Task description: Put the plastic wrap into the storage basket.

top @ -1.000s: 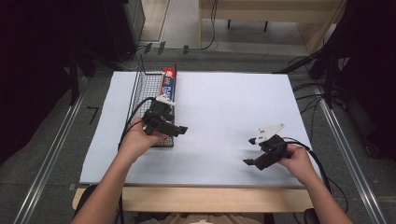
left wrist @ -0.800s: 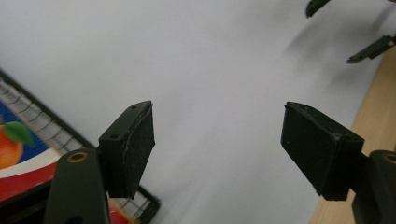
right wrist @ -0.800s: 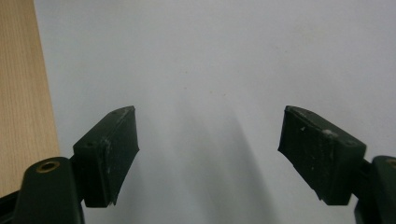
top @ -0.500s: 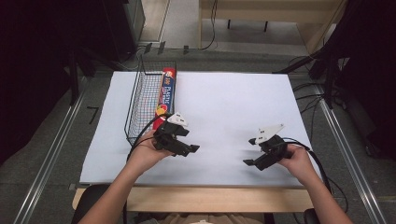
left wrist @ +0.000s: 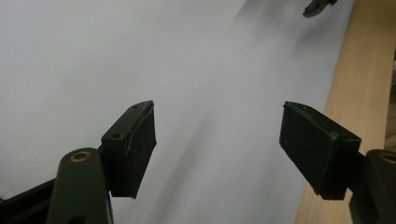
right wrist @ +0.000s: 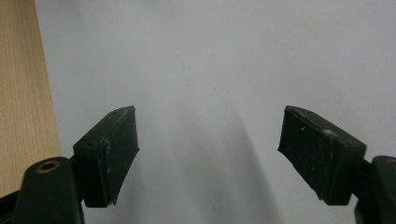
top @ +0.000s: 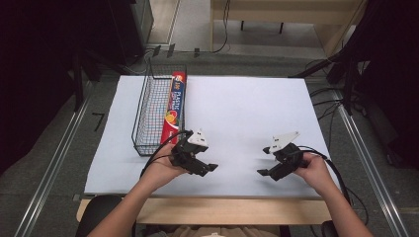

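Resting inside the wire basket (top: 157, 116), plastic wrap box (top: 174, 106) looks placed; left gripper (top: 205, 169) and right gripper (top: 265, 173) nearby, both open, empty.

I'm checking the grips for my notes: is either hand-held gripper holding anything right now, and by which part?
Nothing is held. The left hand-held gripper and the right hand-held gripper both have open jaws with only the white table cover between them.

The high view looks down from above onto the bench (top: 237, 98) — each gripper view rides close behind its own tongs, sharing the white sheet (left wrist: 140, 56).
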Tool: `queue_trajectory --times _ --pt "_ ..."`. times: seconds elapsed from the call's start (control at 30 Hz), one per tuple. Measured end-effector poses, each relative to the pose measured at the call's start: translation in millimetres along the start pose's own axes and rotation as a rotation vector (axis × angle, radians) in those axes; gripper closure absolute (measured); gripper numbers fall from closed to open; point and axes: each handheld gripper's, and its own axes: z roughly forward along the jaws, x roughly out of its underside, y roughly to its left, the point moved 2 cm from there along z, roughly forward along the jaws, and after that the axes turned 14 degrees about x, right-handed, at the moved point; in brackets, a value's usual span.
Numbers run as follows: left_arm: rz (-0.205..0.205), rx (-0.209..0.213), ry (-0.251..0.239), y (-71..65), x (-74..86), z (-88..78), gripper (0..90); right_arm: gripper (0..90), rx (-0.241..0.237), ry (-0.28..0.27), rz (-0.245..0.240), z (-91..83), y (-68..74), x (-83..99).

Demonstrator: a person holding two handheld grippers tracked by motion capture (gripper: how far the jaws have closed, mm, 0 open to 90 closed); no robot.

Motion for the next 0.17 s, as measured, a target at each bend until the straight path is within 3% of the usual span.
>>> queue_trajectory --times 0.17 --pt "-0.017 0.029 0.034 2.6 6.3 13.3 26.8 20.3 0.001 0.005 -0.007 1.3 -0.1 0.3"
